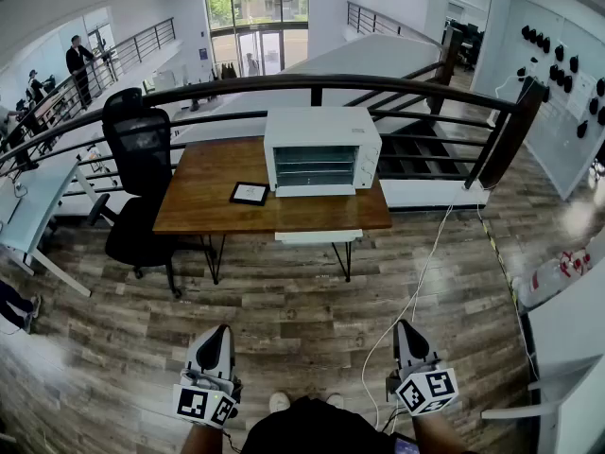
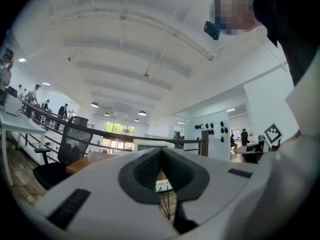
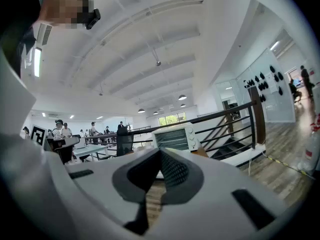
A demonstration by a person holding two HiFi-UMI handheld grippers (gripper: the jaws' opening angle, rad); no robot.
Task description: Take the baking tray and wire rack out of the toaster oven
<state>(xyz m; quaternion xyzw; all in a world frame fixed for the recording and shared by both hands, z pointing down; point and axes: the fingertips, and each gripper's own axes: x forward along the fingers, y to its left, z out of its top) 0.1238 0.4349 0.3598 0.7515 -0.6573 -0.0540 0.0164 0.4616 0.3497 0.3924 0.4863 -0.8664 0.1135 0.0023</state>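
Head view first: the toaster oven sits at the back of the wooden tabletop, front towards us, with its glass door shut. Thin level lines show behind the glass, too small to say which is the baking tray and which the wire rack. A small dark-framed tablet lies flat on the tabletop just left of the oven. A black office chair stands at the tabletop's left end, and a dark railing runs behind. Down at the bottom edge, well back from the tabletop and over the plank floor, the left gripper and the right gripper point ahead. Both are bare.

Over to the left gripper view: the fingers are pressed together at the tips, nothing between them and touching nothing. The toaster oven is far off, just above the tips, with the chair to its left.

Now the right gripper view: same story, fingers closed tip to tip on nothing. The toaster oven stands well beyond them, door shut, knobs at its right side, and the railing runs off to the right.
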